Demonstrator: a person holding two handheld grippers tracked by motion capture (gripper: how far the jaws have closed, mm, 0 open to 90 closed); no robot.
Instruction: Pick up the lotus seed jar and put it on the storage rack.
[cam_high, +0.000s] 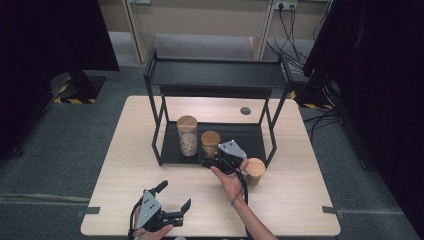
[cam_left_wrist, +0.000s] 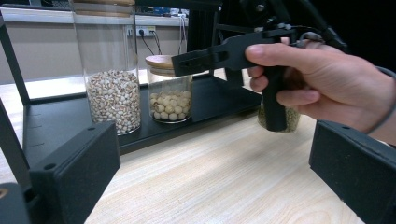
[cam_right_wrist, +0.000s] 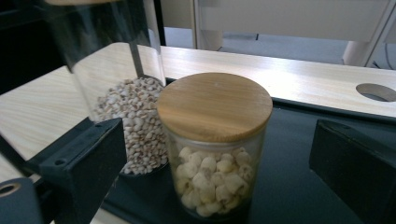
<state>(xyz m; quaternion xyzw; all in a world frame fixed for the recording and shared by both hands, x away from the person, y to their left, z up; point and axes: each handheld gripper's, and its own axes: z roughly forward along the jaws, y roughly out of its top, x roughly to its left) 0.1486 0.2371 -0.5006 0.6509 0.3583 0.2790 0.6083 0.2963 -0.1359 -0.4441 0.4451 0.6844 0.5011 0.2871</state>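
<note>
between the wide-open jaws of the right hand-held gripper (cam_right_wrist: 219, 186), untouched, the short jar (cam_right_wrist: 215, 140)

The short jar (cam_right_wrist: 214, 154) at the frame's centre has a tan wooden lid over clear glass, with cream-white round seeds inside. The tall jar (cam_right_wrist: 122, 93) at the upper left holds speckled beige grains. Both stand on a matte black rack (cam_right_wrist: 299, 186). The table (cam_right_wrist: 289, 77) is pale wood grain. The jaws are black.
</note>
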